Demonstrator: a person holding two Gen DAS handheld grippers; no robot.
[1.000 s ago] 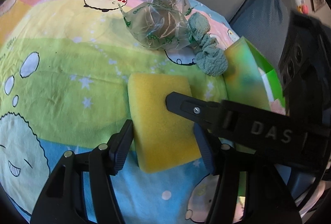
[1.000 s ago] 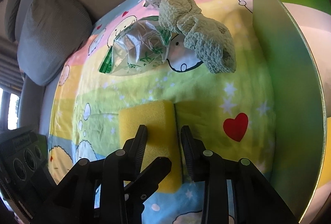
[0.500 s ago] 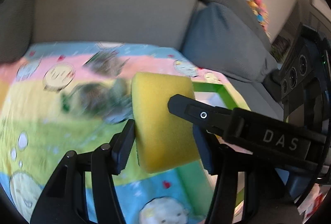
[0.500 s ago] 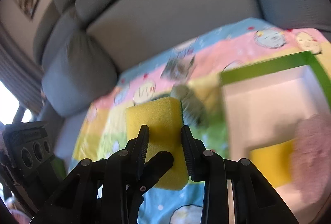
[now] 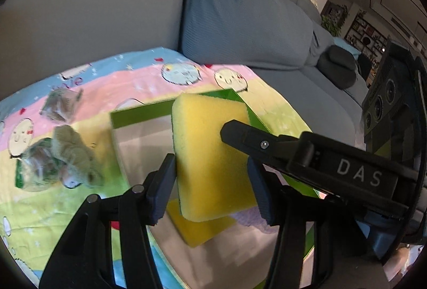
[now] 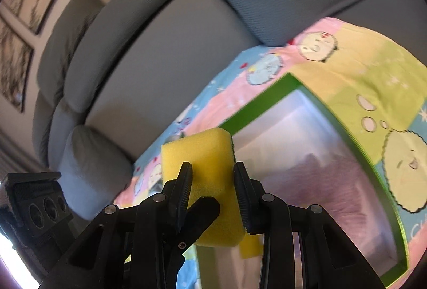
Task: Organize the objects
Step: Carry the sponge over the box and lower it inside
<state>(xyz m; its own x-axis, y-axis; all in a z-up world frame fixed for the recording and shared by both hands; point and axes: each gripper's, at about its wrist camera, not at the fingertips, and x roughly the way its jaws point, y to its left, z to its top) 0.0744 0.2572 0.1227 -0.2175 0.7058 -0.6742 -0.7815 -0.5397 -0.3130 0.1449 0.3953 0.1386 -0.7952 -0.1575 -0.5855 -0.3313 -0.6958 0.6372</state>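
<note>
Both grippers pinch 1 yellow sponge (image 5: 210,155): left gripper (image 5: 210,179) and right gripper (image 6: 212,193) each closed on its sides, held above the green-rimmed box (image 5: 138,115). Lower toward 6 o'clock beside the sponge inside (image 5: 202,230), release together. Legible: "DAS".

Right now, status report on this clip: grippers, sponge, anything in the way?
Left gripper and right gripper both shut on yellow sponge. Sponge airborne over green-rimmed box. Second yellow sponge and something purple already inside; drop path looks open.
</note>
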